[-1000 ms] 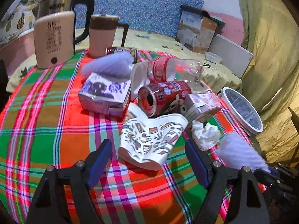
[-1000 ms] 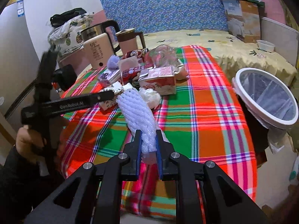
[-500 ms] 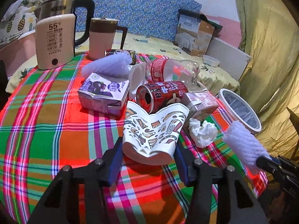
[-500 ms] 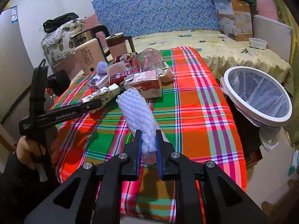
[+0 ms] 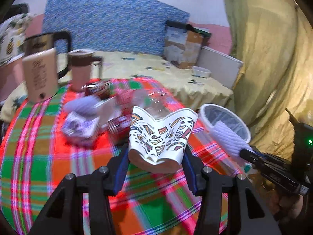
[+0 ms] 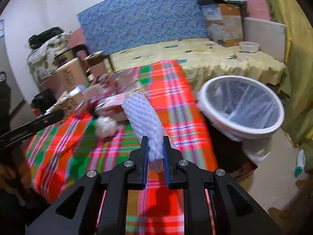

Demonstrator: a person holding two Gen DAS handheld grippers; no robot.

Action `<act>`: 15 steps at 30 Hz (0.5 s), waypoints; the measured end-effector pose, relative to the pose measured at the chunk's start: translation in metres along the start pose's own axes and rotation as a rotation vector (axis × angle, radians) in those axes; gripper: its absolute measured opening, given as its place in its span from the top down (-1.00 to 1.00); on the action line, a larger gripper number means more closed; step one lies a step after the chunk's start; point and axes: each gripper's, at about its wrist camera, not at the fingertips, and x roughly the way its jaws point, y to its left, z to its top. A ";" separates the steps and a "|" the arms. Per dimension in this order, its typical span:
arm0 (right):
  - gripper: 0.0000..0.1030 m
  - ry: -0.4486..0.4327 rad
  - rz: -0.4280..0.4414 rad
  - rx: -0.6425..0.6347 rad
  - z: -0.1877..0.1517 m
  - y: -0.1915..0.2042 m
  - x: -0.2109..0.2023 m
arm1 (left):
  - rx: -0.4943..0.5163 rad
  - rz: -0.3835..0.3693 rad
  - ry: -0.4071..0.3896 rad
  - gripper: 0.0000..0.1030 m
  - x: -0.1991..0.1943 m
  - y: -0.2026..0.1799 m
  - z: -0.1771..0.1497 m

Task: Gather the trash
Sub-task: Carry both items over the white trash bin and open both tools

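My left gripper (image 5: 155, 160) is shut on a crushed patterned paper cup (image 5: 160, 137) and holds it above the plaid table (image 5: 39, 146). My right gripper (image 6: 155, 152) is shut on a white foam net sleeve (image 6: 142, 115), held over the table's right part; the sleeve also shows in the left wrist view (image 5: 228, 137). A white-rimmed trash bin (image 6: 242, 105) lined with a clear bag stands on the floor right of the table; it also shows in the left wrist view (image 5: 225, 117). A red can (image 5: 117, 123), a purple carton (image 5: 80, 127), a crumpled tissue (image 6: 105, 125) and a pink carton (image 6: 113, 107) lie on the table.
A beige kettle (image 5: 41, 74) and a pink lidded mug (image 5: 80, 70) stand at the table's far left. A clear plastic bottle (image 5: 148, 98) and another foam sleeve (image 5: 82, 105) lie among the trash. A bed with a yellow sheet (image 6: 205, 58) lies behind; a yellow curtain (image 5: 270, 68) hangs right.
My left gripper closed on the paper cup and lifted it off the table. My right gripper carried the foam sleeve rightward, nearer the bin.
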 end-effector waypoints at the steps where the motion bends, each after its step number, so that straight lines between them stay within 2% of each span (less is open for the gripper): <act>1: 0.70 -0.006 -0.015 0.007 0.003 -0.005 0.000 | 0.020 -0.014 0.000 -0.03 0.005 -0.009 0.005; 6: 0.70 -0.038 -0.103 0.060 0.016 -0.040 -0.001 | 0.106 -0.086 0.043 -0.03 0.046 -0.053 0.029; 15: 0.69 -0.027 -0.209 0.156 0.025 -0.096 0.011 | 0.199 -0.179 0.139 -0.03 0.125 -0.127 0.060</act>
